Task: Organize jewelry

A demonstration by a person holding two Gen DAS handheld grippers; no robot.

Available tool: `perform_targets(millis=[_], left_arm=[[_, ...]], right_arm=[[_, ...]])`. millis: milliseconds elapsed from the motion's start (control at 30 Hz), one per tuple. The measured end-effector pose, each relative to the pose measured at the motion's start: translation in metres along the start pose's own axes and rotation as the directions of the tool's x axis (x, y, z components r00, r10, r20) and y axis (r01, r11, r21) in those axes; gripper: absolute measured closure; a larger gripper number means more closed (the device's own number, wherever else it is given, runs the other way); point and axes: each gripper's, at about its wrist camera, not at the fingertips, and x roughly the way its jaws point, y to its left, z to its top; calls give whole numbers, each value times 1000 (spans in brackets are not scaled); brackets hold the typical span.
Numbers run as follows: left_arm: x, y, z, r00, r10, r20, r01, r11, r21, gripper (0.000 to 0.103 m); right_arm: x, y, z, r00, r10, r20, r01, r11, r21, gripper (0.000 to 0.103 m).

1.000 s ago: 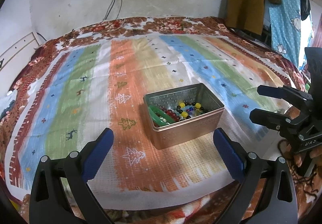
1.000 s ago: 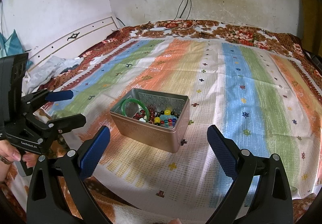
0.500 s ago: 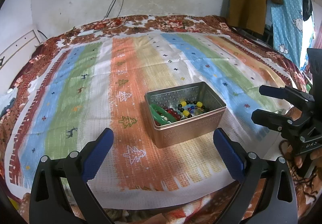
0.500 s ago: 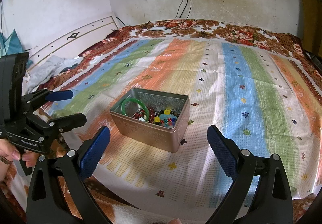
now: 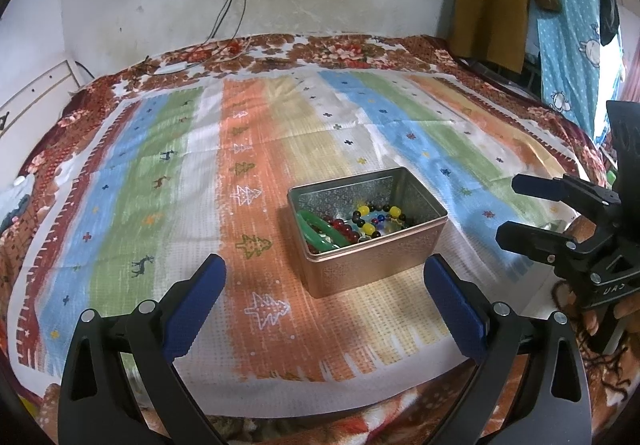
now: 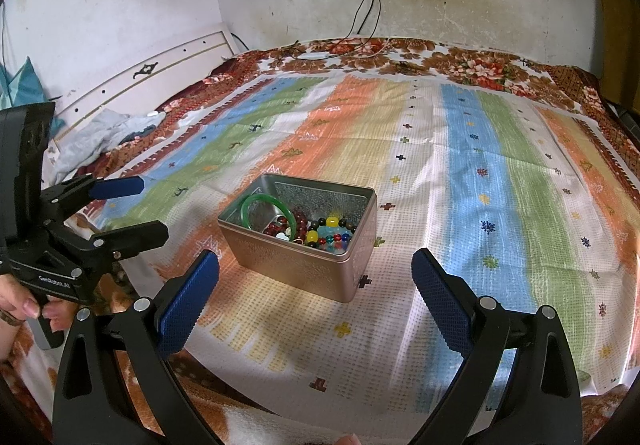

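Bedspread (image 5: pixel 168 173), striped, covers the bed. Metal tin (image 5: pixel 372 265) sits lidless on the orange stripe near the front edge, long axis running left-near to right-far in the left wrist view. Inside: green bangle (image 6: pixel 266 211) leaning at the left end, mixed beads (image 6: pixel 324 233) to its right. Left gripper (image 5: pixel 326 309) and right gripper (image 6: pixel 316 297) both spread wide, empty, short of the tin. Since a second ago the left view has shifted slightly; tin unmoved.

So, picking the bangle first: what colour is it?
Green; the bangle shows best in the right wrist view, leaning inside the tin.
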Motion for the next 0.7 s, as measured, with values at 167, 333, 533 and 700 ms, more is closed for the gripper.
perform_targets(millis=[167,333,533,700], left_arm=[[1,1,-1,1000,-5,-1,5,1000,13,6],[1,0,-2,1000,-5,-3,5,1000,15,6],[2,0,-2,1000,-4,-7,4,1000,12,6],[3,1,-3,1000,-8,-18,8,1000,-5,6]], right_arm=[[0,0,0,1000,0,0,0,1000,1,5],[0,0,0,1000,0,-1,0,1000,0,5],[1,0,-1,1000,-1,-3,1,1000,1,5],[1,0,-1,1000,-1,-3,1,1000,-1,5]])
